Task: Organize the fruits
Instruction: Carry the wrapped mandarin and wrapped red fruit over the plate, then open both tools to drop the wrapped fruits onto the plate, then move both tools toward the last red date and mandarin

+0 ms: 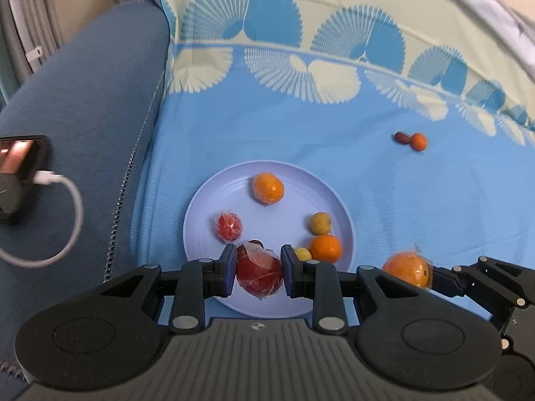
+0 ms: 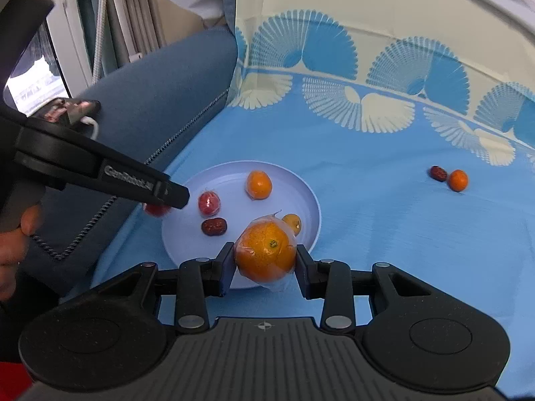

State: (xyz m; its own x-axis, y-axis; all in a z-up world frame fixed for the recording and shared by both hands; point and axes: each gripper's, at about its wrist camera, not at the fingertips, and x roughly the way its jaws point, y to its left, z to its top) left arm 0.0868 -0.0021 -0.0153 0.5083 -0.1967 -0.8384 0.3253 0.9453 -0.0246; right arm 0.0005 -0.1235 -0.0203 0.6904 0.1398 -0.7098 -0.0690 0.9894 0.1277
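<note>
A pale lilac plate (image 1: 200, 207) lies on a blue patterned cloth. It holds an orange (image 1: 268, 188), a small wrapped red fruit (image 1: 229, 227), a yellowish fruit (image 1: 321, 223), another orange (image 1: 325, 249) and a date (image 2: 214, 226). My left gripper (image 1: 256, 274) is shut on a wrapped red fruit (image 1: 259, 275) over the plate's near part. My right gripper (image 2: 264, 264) is shut on a wrapped orange (image 2: 264, 255) above the plate's near right rim (image 2: 311, 200). A loose date (image 2: 438, 173) and a small orange (image 2: 458, 179) lie together on the cloth to the far right.
A blue-grey cushion (image 1: 100, 100) with a zipper borders the cloth on the left. A phone (image 1: 20, 167) with a white cable (image 1: 75, 207) rests on it. A person's hand (image 2: 13, 250) holds the left gripper's handle. Curtains hang at the far left.
</note>
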